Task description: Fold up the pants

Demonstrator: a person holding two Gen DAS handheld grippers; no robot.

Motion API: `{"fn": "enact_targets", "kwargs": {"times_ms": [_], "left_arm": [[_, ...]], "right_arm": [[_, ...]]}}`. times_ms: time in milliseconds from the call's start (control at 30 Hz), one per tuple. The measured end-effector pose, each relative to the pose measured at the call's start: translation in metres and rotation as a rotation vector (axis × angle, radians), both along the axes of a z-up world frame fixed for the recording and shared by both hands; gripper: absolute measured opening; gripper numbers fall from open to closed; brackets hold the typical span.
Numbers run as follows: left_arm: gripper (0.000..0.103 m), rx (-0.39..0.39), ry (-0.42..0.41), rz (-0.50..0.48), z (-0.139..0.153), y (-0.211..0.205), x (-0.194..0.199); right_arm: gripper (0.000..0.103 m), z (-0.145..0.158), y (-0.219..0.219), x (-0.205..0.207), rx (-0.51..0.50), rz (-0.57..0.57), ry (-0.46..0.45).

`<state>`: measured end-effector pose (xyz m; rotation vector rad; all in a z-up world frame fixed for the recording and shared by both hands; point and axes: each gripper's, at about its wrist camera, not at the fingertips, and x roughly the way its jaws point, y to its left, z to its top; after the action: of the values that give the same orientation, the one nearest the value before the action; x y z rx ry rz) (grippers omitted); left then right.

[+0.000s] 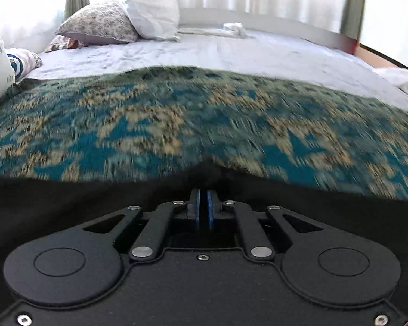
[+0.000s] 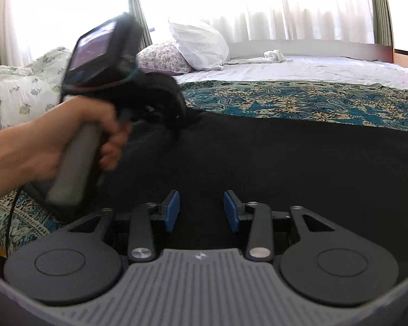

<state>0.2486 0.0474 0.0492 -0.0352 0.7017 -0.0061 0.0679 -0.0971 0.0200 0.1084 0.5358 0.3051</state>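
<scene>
The black pants [image 2: 285, 157] lie spread on the bed over a blue and tan patterned cover [image 2: 299, 100]. My left gripper [image 1: 203, 190] is shut on a bunched edge of the pants [image 1: 68, 203], lifted a little; the cover [image 1: 204, 125] beyond is motion-blurred. In the right wrist view the left gripper [image 2: 176, 119] shows held by a hand, pinching a raised peak of black cloth. My right gripper [image 2: 201, 209] is open and empty, its blue pads [image 2: 172, 209] just above the pants.
A white pillow [image 1: 149, 8] and a floral pillow [image 1: 98, 24] lie at the bed's far left. A pale sheet [image 1: 258, 51] covers the far half. A folded white cloth [image 2: 272, 55] rests near the headboard. A floral duvet [image 2: 27, 87] is heaped at the left.
</scene>
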Motion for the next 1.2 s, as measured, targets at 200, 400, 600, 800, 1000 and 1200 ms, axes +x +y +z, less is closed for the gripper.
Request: {"fn": "enact_targets", "kwargs": {"times_ms": [200, 400, 600, 800, 1000, 1200], "left_arm": [[0.023, 0.051, -0.022, 0.055, -0.002, -0.002, 0.031], [0.027, 0.016, -0.052, 0.043, 0.019, 0.006, -0.014], [0.03, -0.017, -0.063, 0.09, 0.008, 0.022, -0.105], [0.031, 0.08, -0.087, 0.123, -0.01, 0.026, -0.164], [0.033, 0.116, -0.106, 0.123, -0.015, 0.024, -0.177], [0.034, 0.158, -0.118, 0.115, -0.018, 0.018, -0.175]], "right_arm": [[0.055, -0.003, -0.001, 0.002, 0.006, 0.012, -0.017], [0.066, -0.003, -0.002, -0.004, 0.024, 0.04, -0.03], [0.083, 0.005, -0.022, -0.021, 0.075, 0.051, -0.073], [0.082, -0.004, -0.077, -0.033, 0.023, -0.094, -0.075], [0.083, -0.01, -0.149, -0.054, -0.154, -0.31, -0.104], [0.083, -0.007, -0.256, -0.068, -0.15, -0.63, -0.069]]}}
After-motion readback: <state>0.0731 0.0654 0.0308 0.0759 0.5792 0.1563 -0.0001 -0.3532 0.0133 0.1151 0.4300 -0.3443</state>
